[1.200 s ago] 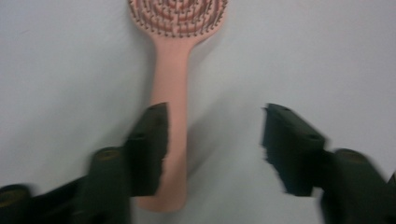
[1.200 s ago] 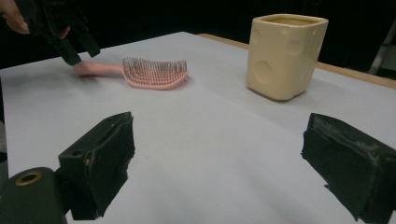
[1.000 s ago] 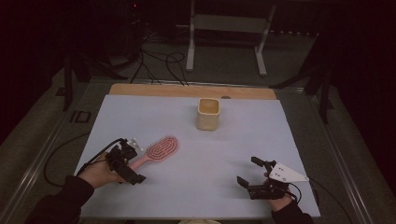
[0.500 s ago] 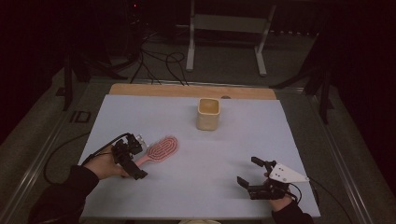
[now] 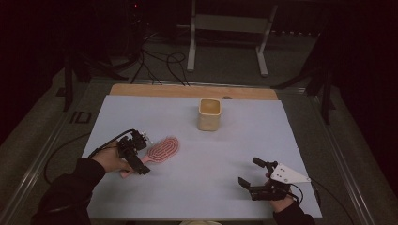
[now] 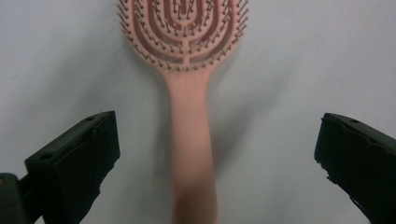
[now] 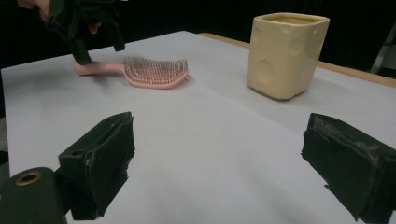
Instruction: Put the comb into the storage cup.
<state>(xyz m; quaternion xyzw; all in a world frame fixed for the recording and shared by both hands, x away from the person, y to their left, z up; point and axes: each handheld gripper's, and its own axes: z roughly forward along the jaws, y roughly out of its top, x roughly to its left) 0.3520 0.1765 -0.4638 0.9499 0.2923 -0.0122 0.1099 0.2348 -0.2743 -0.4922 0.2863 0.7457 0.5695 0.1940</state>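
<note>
Right now, the left claw (image 5: 136,157) hangs wide open over the handle of the pink brush (image 5: 162,150), which lies flat on the white surface (image 5: 234,154) at about 8 o'clock from the yellow cup (image 5: 209,114), while the right claw (image 5: 251,174) sits open and empty.

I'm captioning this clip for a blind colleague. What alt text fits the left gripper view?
A pink hairbrush lies bristles-up on a pale table, its handle running down between the wide-open black jaws of the left gripper, which do not touch it.
</note>
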